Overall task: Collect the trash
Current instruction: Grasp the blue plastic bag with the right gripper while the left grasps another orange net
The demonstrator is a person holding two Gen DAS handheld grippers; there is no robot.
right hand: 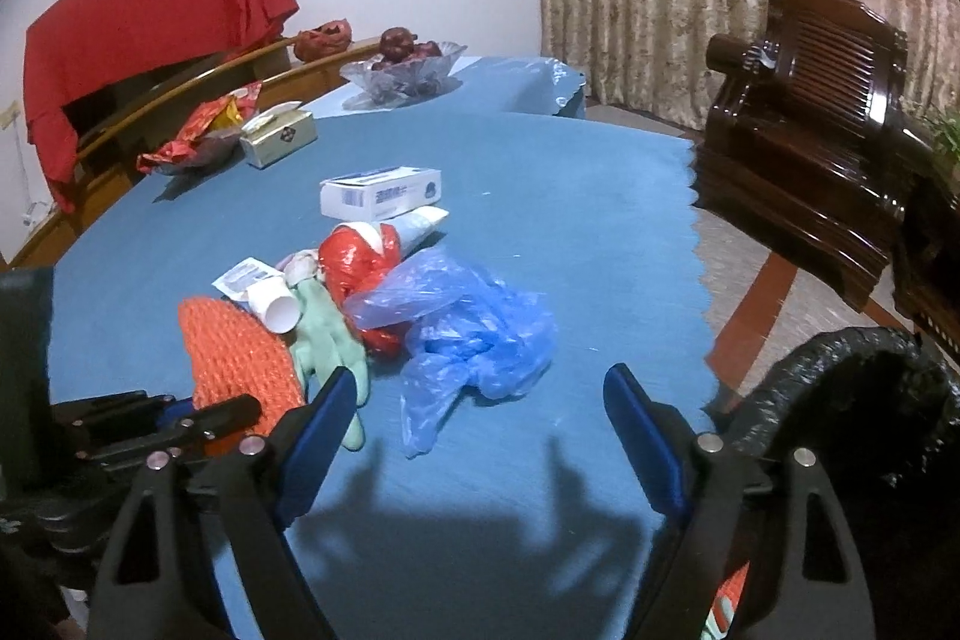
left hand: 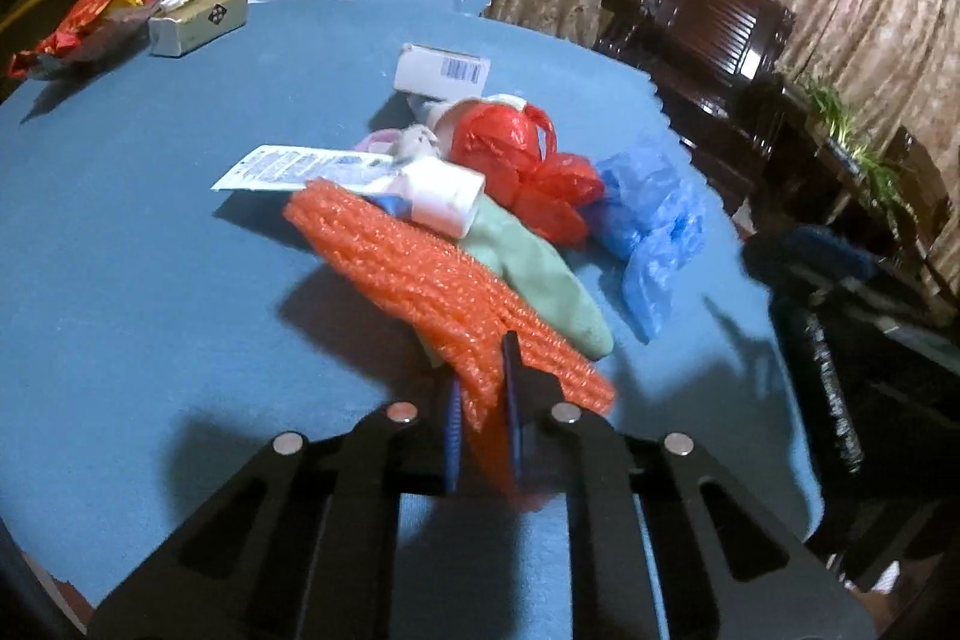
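Pinching the near end of the orange mesh (left hand: pixel 420 274) at lower centre, the left gripper (left hand: pixel 486 400) was clenched on it. The right gripper (right hand: pixel 474 400) hung released, jaws wide, the blue plastic bag (right hand: pixel 474 334) just beyond its tips.

Trash heaped on a blue cloth. An orange mesh net (left hand: pixel 420 274), crumpled, is laid at the near edge of the heap, its near end pinched between dark jaws. A pale green glove (left hand: pixel 540 274) is spread beside it, fingers toward the camera. A white tube (left hand: pixel 447 196) rests on both. A red bag (left hand: pixel 516 160) and a blue bag (left hand: pixel 654 220) are bunched alongside. A white box (left hand: pixel 441 70) lies behind the heap.
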